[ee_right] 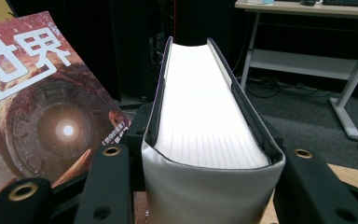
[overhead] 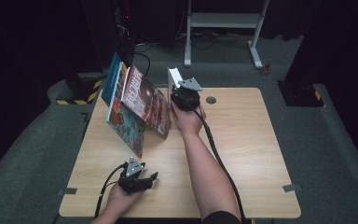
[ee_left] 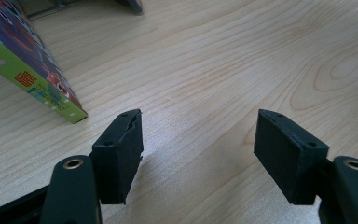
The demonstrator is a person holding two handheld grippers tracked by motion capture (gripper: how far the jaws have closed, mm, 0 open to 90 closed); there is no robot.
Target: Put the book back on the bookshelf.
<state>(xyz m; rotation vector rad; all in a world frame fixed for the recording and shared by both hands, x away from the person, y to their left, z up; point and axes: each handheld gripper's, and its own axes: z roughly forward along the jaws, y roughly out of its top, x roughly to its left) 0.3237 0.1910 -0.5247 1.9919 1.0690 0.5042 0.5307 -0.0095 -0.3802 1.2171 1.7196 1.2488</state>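
Black tongs [overhead: 142, 179], brass-ringed screw holes, grey three-cornered top plates, trailing black cables; bare forearms.

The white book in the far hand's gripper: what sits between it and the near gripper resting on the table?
Bare wood. In the high view, only open table separates the left gripper from the white book; the leaning books stand off to the side.

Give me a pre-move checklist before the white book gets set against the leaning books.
1. Right gripper shut on the white book, a jaw on each cover: ok.
2. White book held upright: ok.
3. Leaning books steady on the table: cannot tell; they tilt with no visible support.
4. Gap between white book and red-covered book: ok, they sit apart.
5. Left gripper open and free to steady the stack: ok.
6. Left gripper close to the stack: not ok; it rests near the table's front edge.
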